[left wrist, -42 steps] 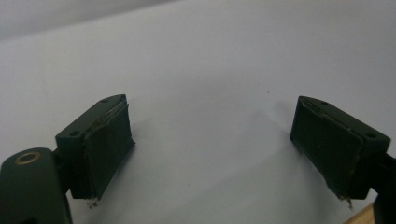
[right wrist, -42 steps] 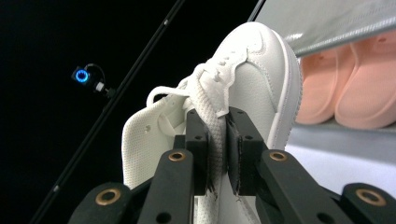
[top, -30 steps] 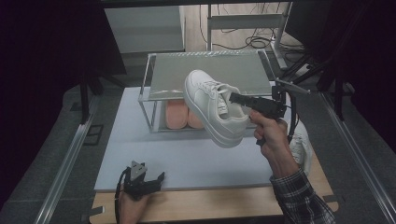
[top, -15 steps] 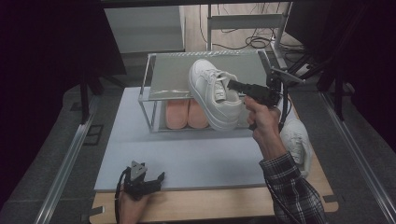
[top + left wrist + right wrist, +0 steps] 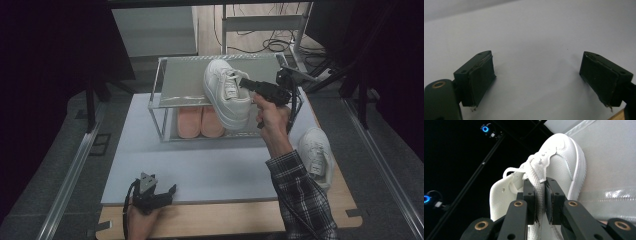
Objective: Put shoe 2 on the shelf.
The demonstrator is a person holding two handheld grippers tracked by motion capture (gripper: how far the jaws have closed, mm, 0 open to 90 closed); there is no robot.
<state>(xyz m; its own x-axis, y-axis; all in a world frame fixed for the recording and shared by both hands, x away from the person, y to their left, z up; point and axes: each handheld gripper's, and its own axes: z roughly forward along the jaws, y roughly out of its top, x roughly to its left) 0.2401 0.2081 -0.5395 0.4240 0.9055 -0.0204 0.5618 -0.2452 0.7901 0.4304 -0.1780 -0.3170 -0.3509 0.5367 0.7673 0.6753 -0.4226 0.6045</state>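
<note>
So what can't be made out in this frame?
- Whether the held shoe rests on the rack top or hangs above it: high view, angle doesn't settle it.
- Slippers on the lower shelf: back ends hidden under the rack top.
- Second shoe: partly hidden by the sleeve.
- Held shoe's heel: right gripper view, behind the right tool.

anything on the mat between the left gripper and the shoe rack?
No. In the high view the stretch of grey mat between the left gripper and the shoe rack is bare; the left gripper view shows bare mat ahead too.
</note>
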